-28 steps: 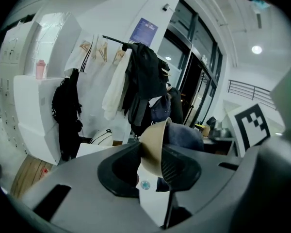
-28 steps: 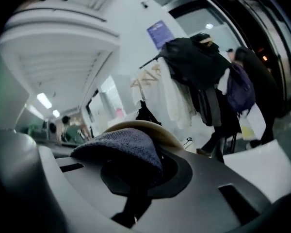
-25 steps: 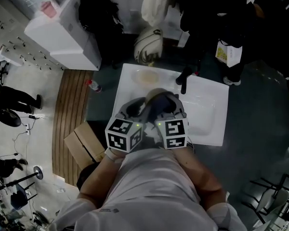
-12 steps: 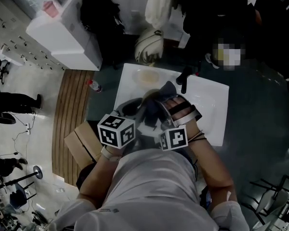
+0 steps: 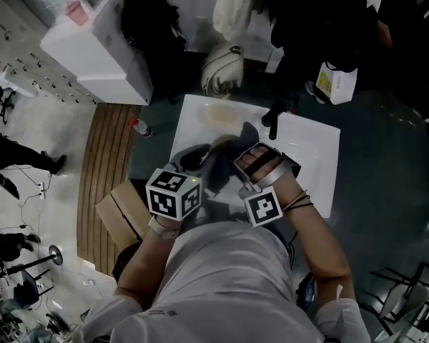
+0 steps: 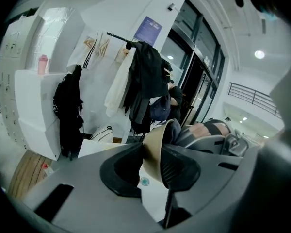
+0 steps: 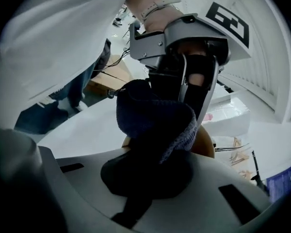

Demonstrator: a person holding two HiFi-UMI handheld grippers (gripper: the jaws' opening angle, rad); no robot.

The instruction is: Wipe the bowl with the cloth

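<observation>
Bowl (image 6: 153,154), tan and tilted on edge, is hanging over the white table (image 5: 311,174), with the left gripper (image 6: 150,171) clamping its jaws on the rim. The right gripper (image 7: 150,174) is pinching the dark blue cloth (image 7: 155,118) and pressing it into the bowl's hollow.

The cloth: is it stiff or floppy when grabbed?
Probably floppy: the cloth bunches and folds over where the right gripper pinches it. Its knitted weave suggests it is soft and light, and unlikely to slip.
</observation>
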